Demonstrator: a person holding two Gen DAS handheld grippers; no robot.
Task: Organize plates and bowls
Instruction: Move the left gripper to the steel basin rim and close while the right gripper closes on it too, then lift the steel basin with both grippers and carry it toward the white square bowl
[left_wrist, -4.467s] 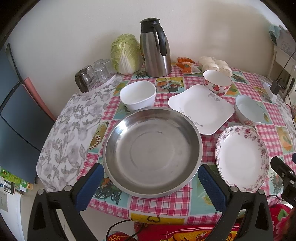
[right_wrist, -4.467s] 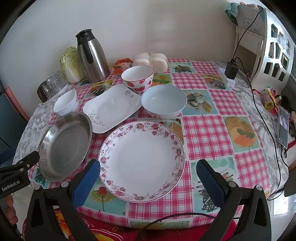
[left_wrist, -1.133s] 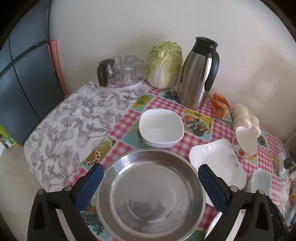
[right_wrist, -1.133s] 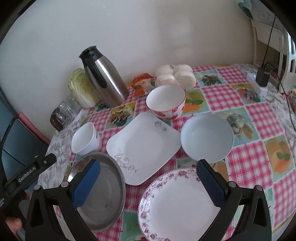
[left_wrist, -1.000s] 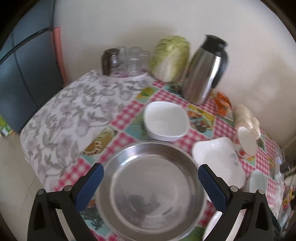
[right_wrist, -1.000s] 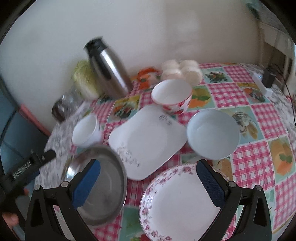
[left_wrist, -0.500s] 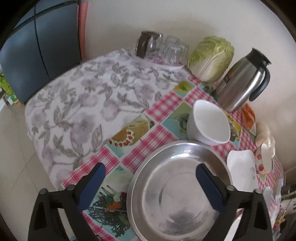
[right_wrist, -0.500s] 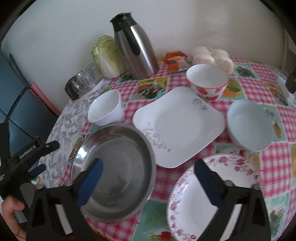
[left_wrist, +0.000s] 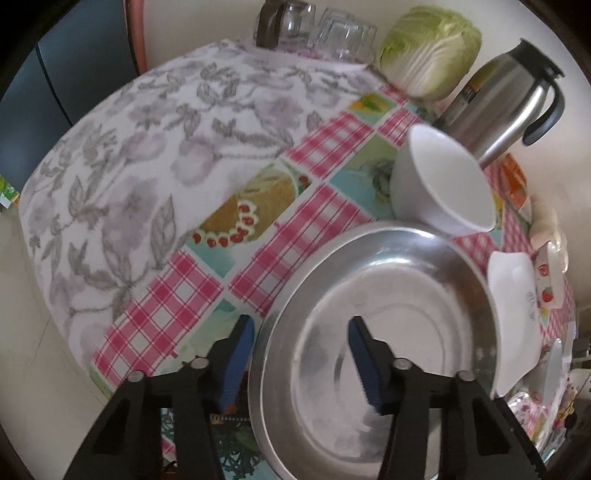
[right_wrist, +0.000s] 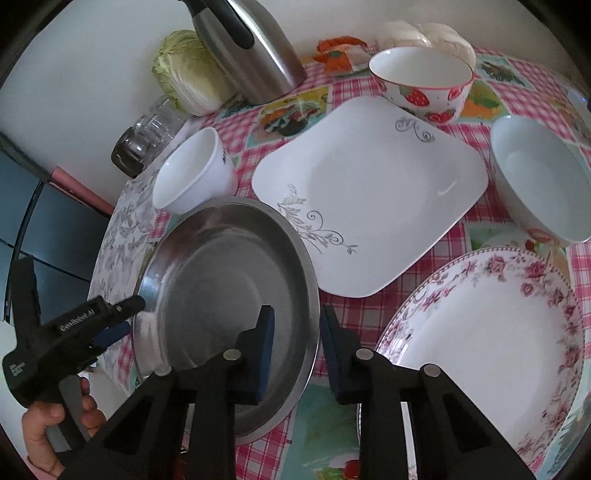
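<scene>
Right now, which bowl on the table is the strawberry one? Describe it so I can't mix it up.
Start at the steel thermos by the wall and go right, past the far corner of the white rectangular plate. The strawberry bowl stands upright just beyond that corner. Unlike the plain white bowl and pale blue bowl, it has red strawberries outside and a pink rim.

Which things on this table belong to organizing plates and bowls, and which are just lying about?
Job: steel pan, square plate, floral plate, white bowl, strawberry bowl, pale bowl.
Lying about: thermos, cabbage, glasses, buns.
</scene>
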